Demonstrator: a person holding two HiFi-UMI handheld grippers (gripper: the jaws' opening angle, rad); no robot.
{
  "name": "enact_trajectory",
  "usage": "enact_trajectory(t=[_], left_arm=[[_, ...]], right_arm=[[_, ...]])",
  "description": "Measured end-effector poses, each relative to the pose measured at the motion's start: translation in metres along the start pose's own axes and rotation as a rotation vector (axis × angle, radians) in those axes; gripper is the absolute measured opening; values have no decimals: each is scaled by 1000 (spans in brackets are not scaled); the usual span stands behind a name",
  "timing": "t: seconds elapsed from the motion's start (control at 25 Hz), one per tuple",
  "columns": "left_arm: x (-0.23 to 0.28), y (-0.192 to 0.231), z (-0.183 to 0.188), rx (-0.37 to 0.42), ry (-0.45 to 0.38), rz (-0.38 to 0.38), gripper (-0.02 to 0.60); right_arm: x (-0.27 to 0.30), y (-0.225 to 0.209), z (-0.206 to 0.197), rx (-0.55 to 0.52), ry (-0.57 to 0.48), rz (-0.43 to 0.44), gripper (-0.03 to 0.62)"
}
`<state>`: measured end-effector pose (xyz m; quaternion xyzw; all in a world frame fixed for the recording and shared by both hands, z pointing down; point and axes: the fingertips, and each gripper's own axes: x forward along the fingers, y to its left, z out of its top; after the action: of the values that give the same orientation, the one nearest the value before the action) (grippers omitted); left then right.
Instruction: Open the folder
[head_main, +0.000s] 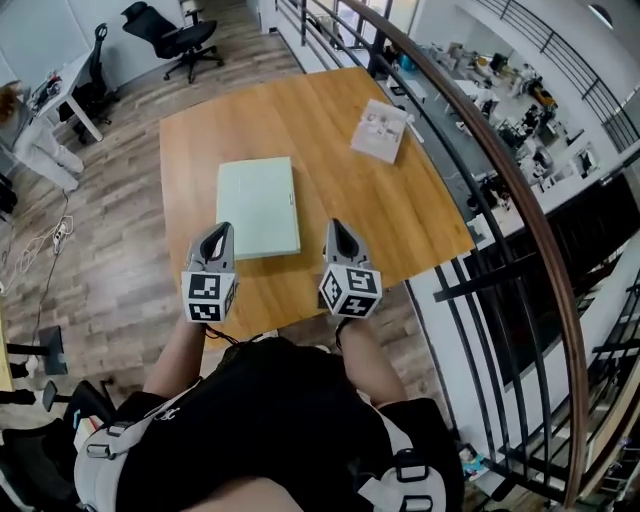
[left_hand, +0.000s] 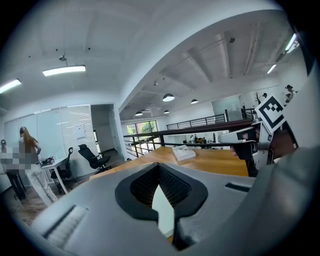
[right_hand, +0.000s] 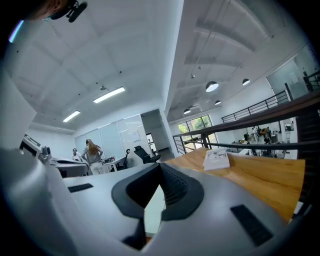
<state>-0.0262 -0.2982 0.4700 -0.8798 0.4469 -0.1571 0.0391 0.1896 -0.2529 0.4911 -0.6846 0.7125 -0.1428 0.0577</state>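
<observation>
Folder (head_main: 257, 207): pale green, closed, flat on the wooden worktop (head_main: 400, 205).
Left gripper (head_main: 219, 236): jaws pressed together, empty, by the folder's near left corner.
Right gripper (head_main: 339, 230): jaws together, empty, just right of the folder.
Best approach: probably part one pair of jaws, catch the cover's free edge and lift slowly.

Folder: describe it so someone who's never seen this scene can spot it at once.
Find the large wooden table in the middle of the head view. On its left half, near the edge closest to the person, the folder lies flat. It is a plain pale green rectangle, unlike the only other item on the table, a smaller white printed booklet at the far right corner.
</observation>
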Motion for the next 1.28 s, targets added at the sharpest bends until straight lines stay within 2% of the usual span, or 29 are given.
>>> enact_trajectory(t=[0.28, 0.4, 0.56, 0.68, 0.8, 1.12, 1.28], left_arm=[[15, -5, -33, 79, 91, -84, 8], [23, -18, -51, 121, 153, -168, 139], [34, -34, -82, 169, 243, -266, 214], [38, -45, -101, 181, 284, -333, 259], [42, -55, -114, 209, 299, -377, 273], [57, -75, -154, 417, 391, -472, 284], [66, -84, -176, 511, 436, -497, 284]], right_arm=[[19, -4, -51, 105, 124, 11, 8], [25, -9, -75, 192, 178, 20, 51], [33, -18, -102, 306, 216, 16, 83], [41, -14, -128, 377, 285, 38, 158], [46, -8, -148, 441, 334, 51, 166], [54, -11, -195, 608, 435, 18, 166], [58, -11, -215, 639, 483, 16, 163]])
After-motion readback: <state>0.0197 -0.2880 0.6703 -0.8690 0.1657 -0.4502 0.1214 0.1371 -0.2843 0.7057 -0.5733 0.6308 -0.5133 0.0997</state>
